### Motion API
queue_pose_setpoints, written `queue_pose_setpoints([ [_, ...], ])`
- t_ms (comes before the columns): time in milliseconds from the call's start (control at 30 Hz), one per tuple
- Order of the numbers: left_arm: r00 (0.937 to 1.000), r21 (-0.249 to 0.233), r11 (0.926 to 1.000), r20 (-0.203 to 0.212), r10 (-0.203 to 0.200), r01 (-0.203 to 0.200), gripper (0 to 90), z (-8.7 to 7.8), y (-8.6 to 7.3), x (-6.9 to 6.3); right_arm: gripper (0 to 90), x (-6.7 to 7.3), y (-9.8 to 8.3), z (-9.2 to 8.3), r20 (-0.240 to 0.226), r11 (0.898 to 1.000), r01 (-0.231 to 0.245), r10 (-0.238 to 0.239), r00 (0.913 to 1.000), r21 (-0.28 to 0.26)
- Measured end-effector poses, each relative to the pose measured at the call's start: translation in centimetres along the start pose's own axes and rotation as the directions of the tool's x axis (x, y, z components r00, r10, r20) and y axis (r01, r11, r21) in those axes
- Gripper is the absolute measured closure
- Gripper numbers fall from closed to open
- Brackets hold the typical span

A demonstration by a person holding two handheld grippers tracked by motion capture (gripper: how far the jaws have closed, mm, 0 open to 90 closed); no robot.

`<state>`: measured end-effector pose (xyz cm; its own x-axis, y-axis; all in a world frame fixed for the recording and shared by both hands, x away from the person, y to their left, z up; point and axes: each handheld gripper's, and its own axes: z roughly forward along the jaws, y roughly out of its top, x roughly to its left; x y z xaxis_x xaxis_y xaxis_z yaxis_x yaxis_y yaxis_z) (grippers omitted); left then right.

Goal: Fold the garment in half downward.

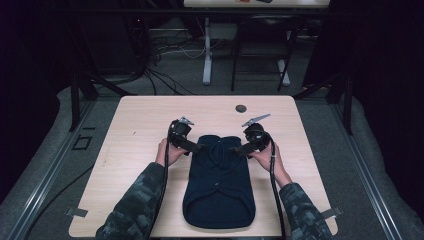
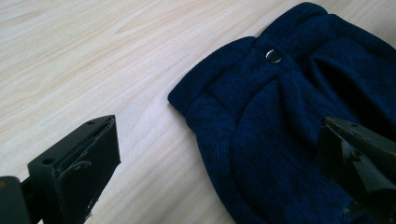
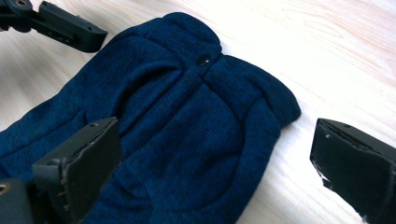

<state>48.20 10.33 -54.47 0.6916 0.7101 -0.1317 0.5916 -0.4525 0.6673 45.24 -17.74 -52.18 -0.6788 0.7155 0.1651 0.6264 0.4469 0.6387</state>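
High view has both grippers, left (image 1: 199,147) and right (image 1: 235,148), jaws wide at the far corners of the garment (image 1: 219,185): bite each corner squarely, pinching knit, not tabletop (image 1: 140,115).

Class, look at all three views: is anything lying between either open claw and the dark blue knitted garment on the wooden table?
Nothing visible. The left claw and right claw sit open at the top corners of the dark blue knitted garment, with bare light wooden table around them.
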Motion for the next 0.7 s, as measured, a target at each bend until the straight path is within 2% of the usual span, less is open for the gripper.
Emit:
queue_pose_setpoints([
  [167,1.0,0.007,1.0,0.001,0.001,-0.001,0.2,0.6,0.7,0.0,4.2,0.1,1.0,0.7,0.019,0.999,0.014,-0.015,0.9997,0.034],
  [267,0.9998,0.012,0.9998,0.01,-0.016,0.016,0.4,1.2,1.1,0.2,7.1,-0.4,1.4,1.3,0.032,0.999,0.009,-0.01,0.9994,0.049],
  [333,0.9998,0.022,0.9996,-0.004,-0.02,0.02,0.9,1.6,1.3,0.3,9.2,-0.8,1.6,1.7,0.036,0.998,-0.008,0.006,0.9993,0.059],
  [367,0.9997,0.029,0.9993,-0.008,-0.024,0.024,1.3,1.9,1.3,0.3,11.9,-0.9,1.6,1.9,0.05,0.999,-0.012,0.01,0.9987,0.047],
  [400,0.9996,0.038,0.999,-0.011,-0.025,0.026,2.0,2.2,1.4,0.4,13.0,-1.0,1.7,2.1,0.062,0.998,-0.01,0.006,0.9981,0.061],
  [467,0.9993,0.048,0.9983,-0.016,-0.033,0.034,2.8,2.6,1.6,0.5,16.3,-1.4,1.8,2.5,0.055,0.997,-0.038,0.034,0.9979,0.07],
  [533,0.9987,0.053,0.9974,-0.013,-0.049,0.049,4.3,3.0,1.8,0.6,22.5,-1.6,1.9,3.0,0.07,0.996,-0.061,0.056,0.996,0.066],
  [667,0.9986,0.091,0.995,-0.035,-0.038,0.041,10.3,3.9,1.9,0.4,32.8,-2.1,2.0,3.8,0.089,0.992,-0.077,0.068,0.9937,0.096],
  [700,0.9984,0.094,0.9945,-0.038,-0.042,0.045,11.1,4.1,1.9,0.3,34.2,-2.2,2.0,4.2,0.094,0.991,-0.097,0.089,0.9916,0.088],
])
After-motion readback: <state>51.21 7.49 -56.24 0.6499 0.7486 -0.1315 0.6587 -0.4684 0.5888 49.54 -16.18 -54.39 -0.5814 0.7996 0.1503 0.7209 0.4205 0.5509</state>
